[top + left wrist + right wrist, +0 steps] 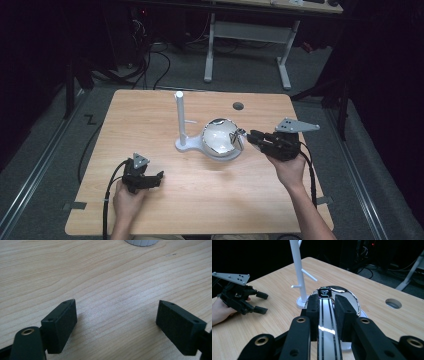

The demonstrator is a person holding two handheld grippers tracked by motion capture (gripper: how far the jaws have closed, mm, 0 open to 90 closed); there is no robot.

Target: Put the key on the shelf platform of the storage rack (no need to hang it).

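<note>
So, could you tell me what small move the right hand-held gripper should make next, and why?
Probably lift the ladle a little higher, toward the pegs of the white stand. The right hand-held gripper is shut on the ladle's shiny handle, its bowl sits low beside the stand's base, and the left hand-held gripper rests open, apart.

A pale wooden table [150,120] with fine light-brown grain carries a round dark grey hole [238,106] at its one o'clock side. Near the centre stands a plain white plastic stand with a post and pegs [180,122], and at its three o'clock a shiny chrome metal ladle [220,136] mirrors dark streaks. The matte black left gripper [161,176] at seven o'clock and the matte black right gripper [251,138] each wear a grey plate with brass-coloured screw rings.
</note>
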